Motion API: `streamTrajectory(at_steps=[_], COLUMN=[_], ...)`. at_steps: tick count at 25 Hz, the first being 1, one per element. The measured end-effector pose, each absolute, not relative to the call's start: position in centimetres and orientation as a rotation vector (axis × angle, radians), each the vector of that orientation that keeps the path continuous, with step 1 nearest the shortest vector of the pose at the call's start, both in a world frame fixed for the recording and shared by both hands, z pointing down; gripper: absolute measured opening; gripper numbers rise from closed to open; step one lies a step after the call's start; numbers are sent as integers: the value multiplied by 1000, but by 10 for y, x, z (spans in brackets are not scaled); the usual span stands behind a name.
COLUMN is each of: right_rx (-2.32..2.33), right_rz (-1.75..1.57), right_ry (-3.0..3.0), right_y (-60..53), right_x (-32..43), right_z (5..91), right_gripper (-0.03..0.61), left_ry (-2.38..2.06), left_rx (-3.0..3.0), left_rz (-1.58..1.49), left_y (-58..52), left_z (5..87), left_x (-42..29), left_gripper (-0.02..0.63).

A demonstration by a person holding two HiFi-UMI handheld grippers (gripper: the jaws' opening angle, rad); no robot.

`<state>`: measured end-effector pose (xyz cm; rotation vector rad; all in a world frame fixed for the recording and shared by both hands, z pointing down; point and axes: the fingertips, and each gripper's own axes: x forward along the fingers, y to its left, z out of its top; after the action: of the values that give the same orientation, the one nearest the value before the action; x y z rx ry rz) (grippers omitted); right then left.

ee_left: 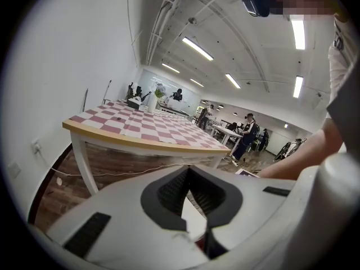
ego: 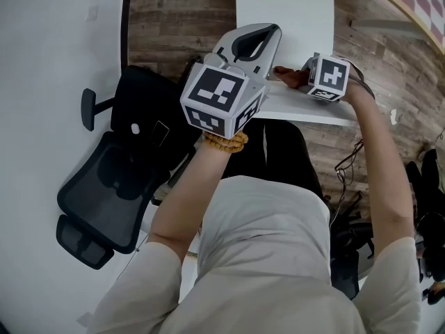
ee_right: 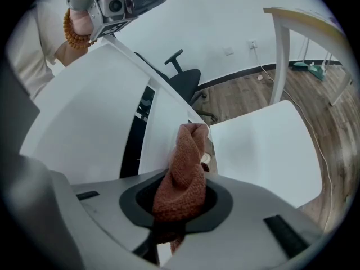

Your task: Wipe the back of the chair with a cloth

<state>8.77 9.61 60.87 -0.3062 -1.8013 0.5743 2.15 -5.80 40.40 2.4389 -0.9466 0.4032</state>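
— What sort of room is this?
— A long hall with a wood-plank floor (ego: 174,12), a white wall (ego: 42,82) and strip lights (ee_left: 197,48) overhead.

— And nearest the camera?
— A person in a pale shirt (ego: 264,256), with both forearms stretched forward. A bead bracelet (ego: 226,143) sits on the left wrist.

— What about the left gripper?
— The left gripper (ego: 273,30) is held up and points out over the seat. Its fingers are closed tip to tip with nothing between them, and its own view shows the ribbed pads meeting.

— The right one?
— The right gripper (ee_right: 179,201) has its fingers clamped on a reddish-brown cloth (ee_right: 188,162). The bunched cloth sticks out past the fingers and touches the white chair back (ego: 306,108) at its upper edge. In the head view it lies just right of the left gripper.

— Where is the seat?
— The seat (ego: 285,16) lies just beyond the chair back, flat and white.

— Anything farther off?
— A black office chair (ego: 118,186) stands beside the wall on the person's left, apart from the white one. Farther away stands a table (ee_left: 140,129) with a red-and-white checked top. Past it several people stand far down the hall, too small to make out.
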Motion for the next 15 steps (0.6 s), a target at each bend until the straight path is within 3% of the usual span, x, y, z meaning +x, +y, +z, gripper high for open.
streamTrajectory(at_steps=[15], right_rx=[-388], right_rz=[633], right_ry=[-1890], right_y=[106], right_x=[104], right_z=[526], right_gripper=[86], left_ry=[-915], left_rx=[2467], left_rz=[390], left_y=[-43], left_z=[390], left_x=[57], left_gripper=[18])
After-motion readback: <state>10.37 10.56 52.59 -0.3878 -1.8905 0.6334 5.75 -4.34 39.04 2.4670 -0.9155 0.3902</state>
